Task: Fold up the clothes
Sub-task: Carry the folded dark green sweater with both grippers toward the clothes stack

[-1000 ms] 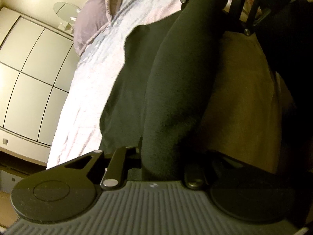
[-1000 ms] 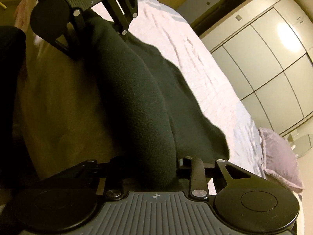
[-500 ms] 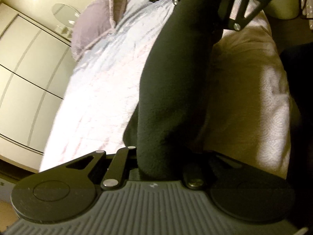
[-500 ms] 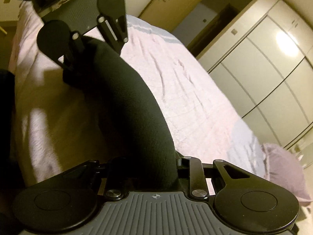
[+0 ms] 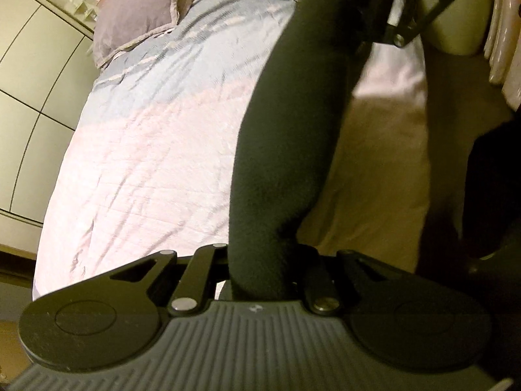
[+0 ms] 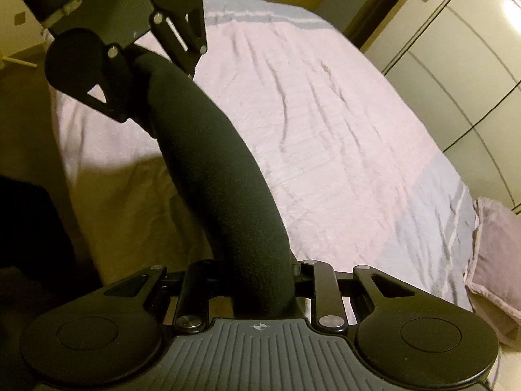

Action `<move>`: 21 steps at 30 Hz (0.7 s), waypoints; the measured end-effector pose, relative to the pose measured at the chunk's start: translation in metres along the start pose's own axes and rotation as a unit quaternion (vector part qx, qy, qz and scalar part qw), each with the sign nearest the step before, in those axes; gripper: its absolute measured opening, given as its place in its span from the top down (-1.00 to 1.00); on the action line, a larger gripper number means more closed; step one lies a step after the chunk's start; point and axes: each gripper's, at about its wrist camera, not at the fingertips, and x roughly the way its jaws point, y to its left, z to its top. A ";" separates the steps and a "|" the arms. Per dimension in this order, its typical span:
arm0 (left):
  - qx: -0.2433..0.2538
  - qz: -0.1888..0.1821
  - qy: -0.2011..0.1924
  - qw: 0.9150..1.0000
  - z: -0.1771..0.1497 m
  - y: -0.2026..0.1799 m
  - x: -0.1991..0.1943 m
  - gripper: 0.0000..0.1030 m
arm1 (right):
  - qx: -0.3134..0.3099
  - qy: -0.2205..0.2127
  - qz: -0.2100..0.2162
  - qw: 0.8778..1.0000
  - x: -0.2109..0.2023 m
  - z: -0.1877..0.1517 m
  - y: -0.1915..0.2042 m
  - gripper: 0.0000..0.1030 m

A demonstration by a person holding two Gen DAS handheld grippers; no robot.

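Left gripper (image 5: 257, 280) is closed on one end of a black fleece garment (image 5: 286, 137); the right gripper (image 6: 260, 296) is clamped on the other end. Each tool appears in the other's view, at the far end of the cloth.

Garment: bunched into a thick rope-like band, stretched in the air between the two grippers and sagging slightly. It hangs above the bed (image 6: 325, 123), touching nothing else that can be seen. How much cloth hangs below the band is not visible.

Judgement: a two-ended hold of this kind suits carrying the piece taut, either to spread it on the cover or to bring one end onto the other. Which of these is in hand cannot be settled.

Surroundings: pale pink quilted cover, lilac pillow (image 5: 136, 16) at the head, wardrobe doors (image 6: 472, 49) alongside. No other clothes are in sight on the bed.
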 end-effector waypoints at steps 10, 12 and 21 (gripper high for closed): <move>0.004 -0.017 -0.046 0.999 0.041 0.040 -0.066 0.77 | 0.012 0.043 -0.010 0.999 -0.091 0.039 -0.031 0.52; 0.016 -0.017 -0.060 0.998 0.047 0.042 -0.070 0.77 | 0.025 0.053 -0.026 0.998 -0.095 0.040 -0.039 0.52; 0.070 -0.032 -0.120 0.990 0.075 0.049 -0.069 0.77 | 0.090 0.092 -0.082 0.988 -0.125 0.034 -0.044 0.52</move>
